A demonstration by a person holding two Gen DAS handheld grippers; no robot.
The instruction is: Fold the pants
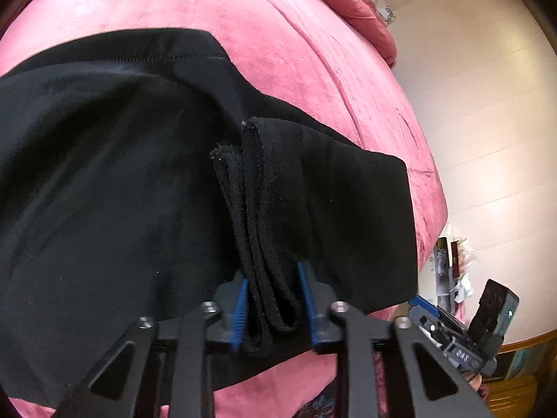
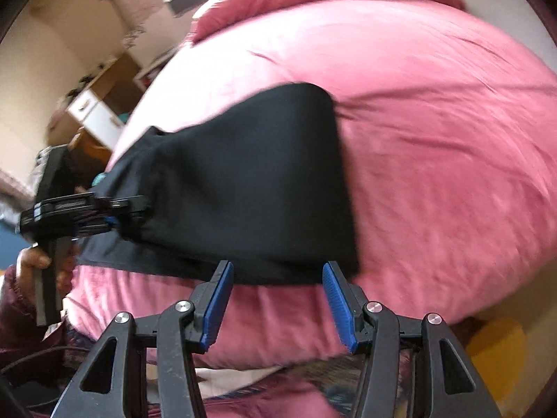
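Pants: the soft black cloth pants (image 1: 115,181) lie on the fuzzy pink bed blanket (image 1: 278,45), already folded into a short thick pile. From my right camera the pile (image 2: 250,188) sits at the middle, just past my fingers.

Left gripper: my left gripper (image 1: 273,308) has the bunched hem edges of the pants between its blue ridged pads (image 1: 240,313). The gap is narrow. The folds fill it and look pinched, so I judge it is holding them. In the right camera it shows at 9 o'clock (image 2: 115,210), at the edge of the cloth.

Right gripper: my right gripper (image 2: 275,299) stands about half open – nothing is between its blue pads (image 2: 339,304). Only blanket shows in the gap. The near edge of the pants lies at 12 o'clock, just beyond the tips.

Step now: I think I am getting both ends of the near edge, ready for one more fold.

How to do it well: I would slide the right fingers over the near corner and take all the layers at once, not just the top one. Then lift both ends together and level, so the pile does not slip open.

Watch out: the right picture is blurry – I cannot tell how the layers lie at that corner.
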